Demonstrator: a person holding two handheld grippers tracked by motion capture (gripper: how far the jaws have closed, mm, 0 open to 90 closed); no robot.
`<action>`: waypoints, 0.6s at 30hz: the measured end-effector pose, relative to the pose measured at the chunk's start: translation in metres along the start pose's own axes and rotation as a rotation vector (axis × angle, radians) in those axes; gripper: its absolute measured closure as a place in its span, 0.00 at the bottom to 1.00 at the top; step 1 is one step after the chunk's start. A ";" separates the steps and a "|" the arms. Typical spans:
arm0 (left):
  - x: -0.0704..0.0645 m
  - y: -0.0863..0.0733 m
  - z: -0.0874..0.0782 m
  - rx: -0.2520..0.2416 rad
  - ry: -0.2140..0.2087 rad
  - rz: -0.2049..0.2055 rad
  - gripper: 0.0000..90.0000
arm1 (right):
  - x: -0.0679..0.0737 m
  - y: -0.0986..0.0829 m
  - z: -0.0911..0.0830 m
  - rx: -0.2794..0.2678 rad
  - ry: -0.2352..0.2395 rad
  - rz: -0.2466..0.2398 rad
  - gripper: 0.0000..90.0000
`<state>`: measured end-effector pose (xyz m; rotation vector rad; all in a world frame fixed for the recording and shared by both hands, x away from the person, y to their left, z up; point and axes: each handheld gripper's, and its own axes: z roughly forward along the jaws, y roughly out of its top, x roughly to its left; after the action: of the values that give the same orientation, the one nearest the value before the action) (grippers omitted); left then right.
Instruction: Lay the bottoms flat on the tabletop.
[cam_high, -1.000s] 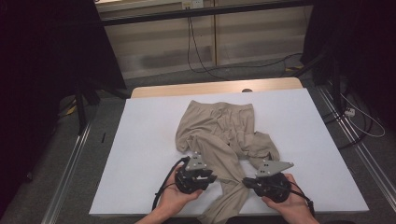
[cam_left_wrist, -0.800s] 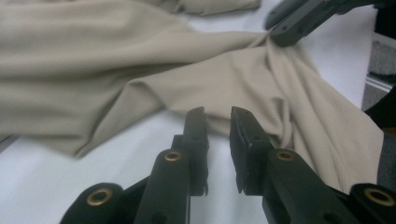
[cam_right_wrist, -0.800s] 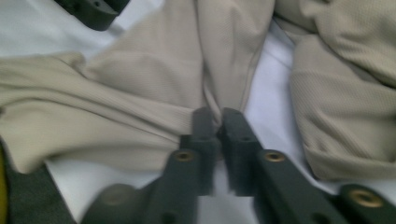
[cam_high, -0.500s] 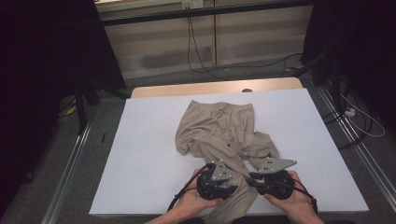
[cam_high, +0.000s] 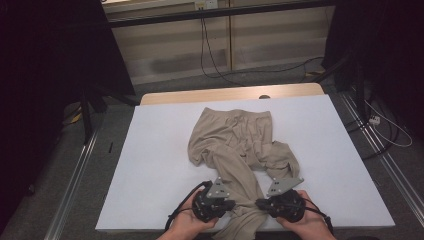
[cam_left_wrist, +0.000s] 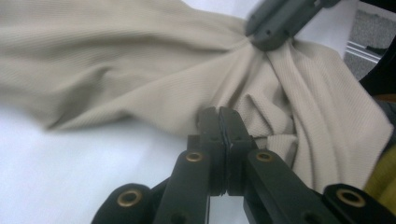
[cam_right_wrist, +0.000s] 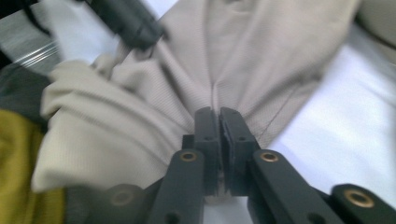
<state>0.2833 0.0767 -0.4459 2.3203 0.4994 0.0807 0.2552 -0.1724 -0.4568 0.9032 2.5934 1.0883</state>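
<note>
Left hand-held gripper (cam_high: 231, 204) shifted rightward onto lengthwise-lying trousers (cam_high: 240, 150)

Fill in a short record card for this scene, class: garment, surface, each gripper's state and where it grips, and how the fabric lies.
garment: beige trousers, crumpled
surface: white table top
left gripper: jaws shut on the cloth at one side of the near trouser leg
right gripper: jaws shut on the same leg's other side
fabric: bunched into folds between the two grippers, near end hanging over the table's front edge
waistband: at the far end, lying flat
</note>
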 end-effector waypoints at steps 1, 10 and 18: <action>-0.001 -0.005 -0.007 -0.004 0.002 -0.011 1.00 | 0.004 0.001 0.002 0.003 0.017 -0.003 0.96; -0.023 -0.036 -0.041 0.029 -0.050 -0.034 1.00 | 0.034 0.007 0.013 0.008 0.176 -0.029 0.97; -0.006 -0.037 -0.057 -0.060 0.038 -0.068 0.81 | 0.023 0.017 0.010 -0.063 0.086 -0.020 0.75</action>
<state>0.2544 0.1360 -0.4302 2.2446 0.5870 0.1059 0.2489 -0.1437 -0.4507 0.8328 2.6143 1.2222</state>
